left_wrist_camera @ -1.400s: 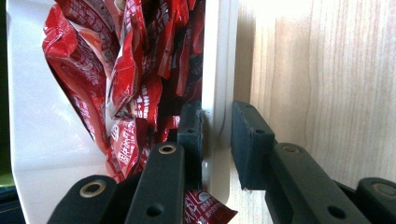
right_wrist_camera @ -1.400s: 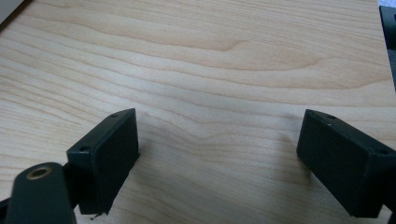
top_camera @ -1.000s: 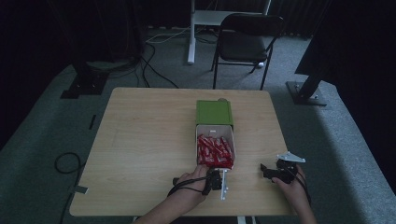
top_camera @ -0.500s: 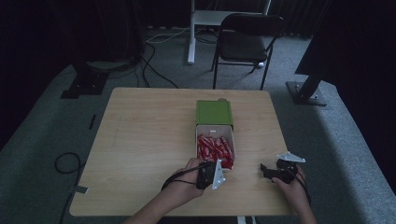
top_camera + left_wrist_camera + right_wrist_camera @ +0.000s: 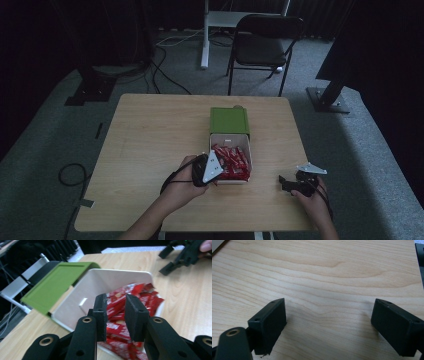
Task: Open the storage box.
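A white box (image 5: 248,146) full of red wrapped bars (image 5: 233,159) sits right of the table's middle, its green lid (image 5: 229,120) slid toward the far side. My left gripper (image 5: 217,176) hovers at the box's near left corner, tilted over the bars. In the left gripper view its jaws (image 5: 116,298) stand almost together above the bars (image 5: 147,300); they have just eased apart slightly and nothing is between them. My right gripper (image 5: 281,182) rests low at the table's front right, open, with bare wood between its pads (image 5: 329,307).
The wooden table (image 5: 150,150) stretches bare to the left of the box. A dark folding chair (image 5: 265,42) stands beyond the far edge. Cables (image 5: 70,175) lie on the grey floor at left, and stand bases (image 5: 327,100) sit at the back corners.
My left gripper has risen from the table in front of the box and moved forward to its near left corner. The right gripper has stayed put.
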A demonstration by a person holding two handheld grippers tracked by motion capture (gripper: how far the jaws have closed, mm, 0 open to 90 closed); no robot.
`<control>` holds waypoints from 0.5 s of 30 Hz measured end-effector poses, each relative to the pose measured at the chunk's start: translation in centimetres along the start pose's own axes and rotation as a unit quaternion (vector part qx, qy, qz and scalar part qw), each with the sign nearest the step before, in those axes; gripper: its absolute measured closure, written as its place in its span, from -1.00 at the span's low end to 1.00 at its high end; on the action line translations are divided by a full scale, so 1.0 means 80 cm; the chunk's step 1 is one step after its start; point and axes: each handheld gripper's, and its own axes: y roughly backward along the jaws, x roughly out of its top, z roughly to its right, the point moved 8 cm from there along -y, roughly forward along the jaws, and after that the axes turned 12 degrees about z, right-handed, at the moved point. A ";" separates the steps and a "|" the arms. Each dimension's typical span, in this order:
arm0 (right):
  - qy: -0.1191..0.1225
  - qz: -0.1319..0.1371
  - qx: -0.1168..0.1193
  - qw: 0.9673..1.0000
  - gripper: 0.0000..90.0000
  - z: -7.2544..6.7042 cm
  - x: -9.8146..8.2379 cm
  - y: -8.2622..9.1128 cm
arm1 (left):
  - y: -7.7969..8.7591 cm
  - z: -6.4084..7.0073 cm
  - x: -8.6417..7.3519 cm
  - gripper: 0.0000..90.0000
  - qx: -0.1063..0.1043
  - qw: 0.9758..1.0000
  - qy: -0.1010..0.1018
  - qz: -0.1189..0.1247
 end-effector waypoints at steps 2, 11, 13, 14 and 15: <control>0.000 0.000 0.000 1.000 -0.73 0.000 0.000 0.000 | 0.004 -0.007 -0.001 0.61 0.004 1.000 0.021 0.010; 0.000 0.000 0.000 1.000 -0.73 0.000 0.000 0.000 | 0.022 -0.043 -0.017 0.58 0.043 0.996 0.070 0.021; 0.000 0.000 0.000 1.000 -0.73 0.000 0.000 0.000 | 0.025 -0.049 -0.023 0.56 0.051 0.995 0.082 0.022; 0.000 0.000 0.000 1.000 -0.73 0.000 0.000 0.000 | 0.025 -0.049 -0.023 0.56 0.051 0.995 0.082 0.022; 0.000 0.000 0.000 1.000 -0.73 0.000 0.000 0.000 | 0.027 -0.053 -0.027 0.53 0.054 0.994 0.090 0.020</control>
